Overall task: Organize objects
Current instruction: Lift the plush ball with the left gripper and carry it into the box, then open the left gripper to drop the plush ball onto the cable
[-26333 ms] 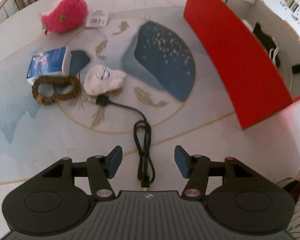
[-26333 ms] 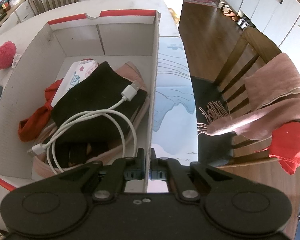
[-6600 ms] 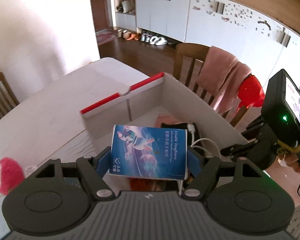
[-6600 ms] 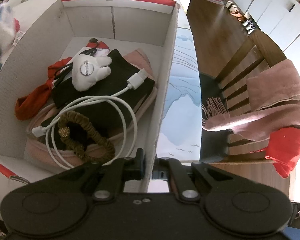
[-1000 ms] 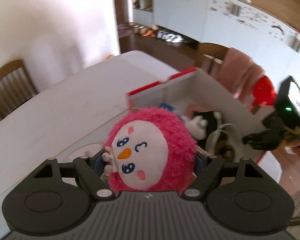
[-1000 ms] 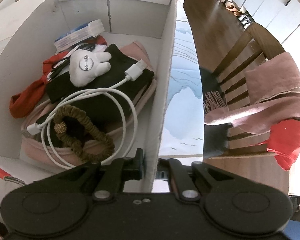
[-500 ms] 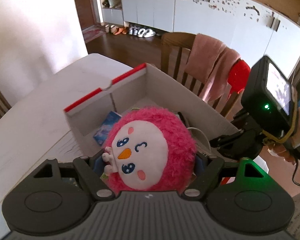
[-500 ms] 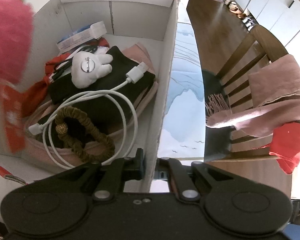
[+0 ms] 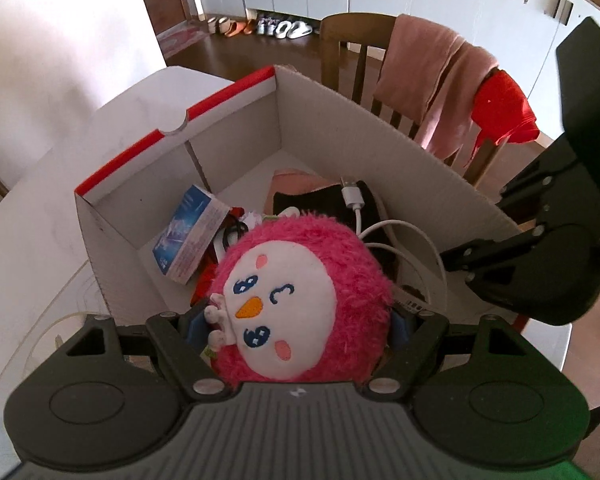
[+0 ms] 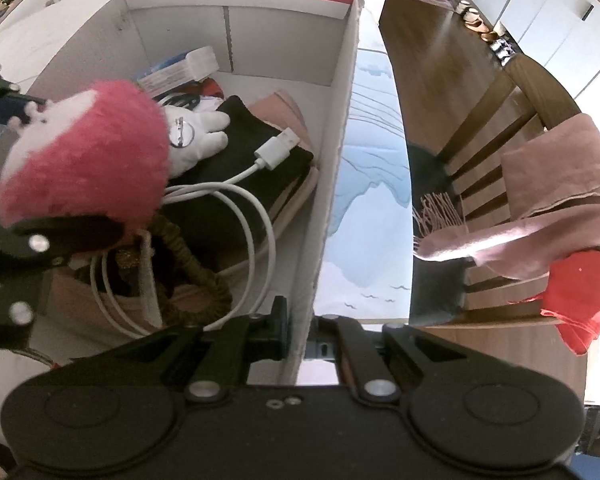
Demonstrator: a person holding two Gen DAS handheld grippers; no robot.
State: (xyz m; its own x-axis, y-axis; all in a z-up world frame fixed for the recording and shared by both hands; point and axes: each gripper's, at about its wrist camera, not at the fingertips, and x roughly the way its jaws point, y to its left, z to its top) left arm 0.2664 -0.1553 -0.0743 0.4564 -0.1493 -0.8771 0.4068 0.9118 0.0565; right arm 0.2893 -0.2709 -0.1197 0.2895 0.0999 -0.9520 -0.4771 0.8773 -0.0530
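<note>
My left gripper [image 9: 296, 328] is shut on a pink plush toy [image 9: 300, 304] with a white face and holds it over the near end of the white cardboard box [image 9: 340, 120]. The toy also shows in the right wrist view [image 10: 84, 152], above the box's contents. My right gripper [image 10: 300, 340] is shut on the box wall [image 10: 332, 168] at its near right corner. Inside the box lie a blue tissue pack [image 9: 188, 236], a white cable [image 10: 252, 208], a white glove-shaped plush [image 10: 196, 136], a brown hair tie [image 10: 196, 280] and folded dark and pink cloths.
The box stands on a white table [image 9: 40, 220] with a blue printed mat [image 10: 372, 208]. A wooden chair [image 10: 500, 128] draped with a pink scarf and a red cloth stands just past the table's right edge. White cabinets line the far wall.
My left gripper has carried the pink plush toy closer and lower over the box. The toy has moved further in over the contents in the right wrist view. The right gripper has kept its hold.
</note>
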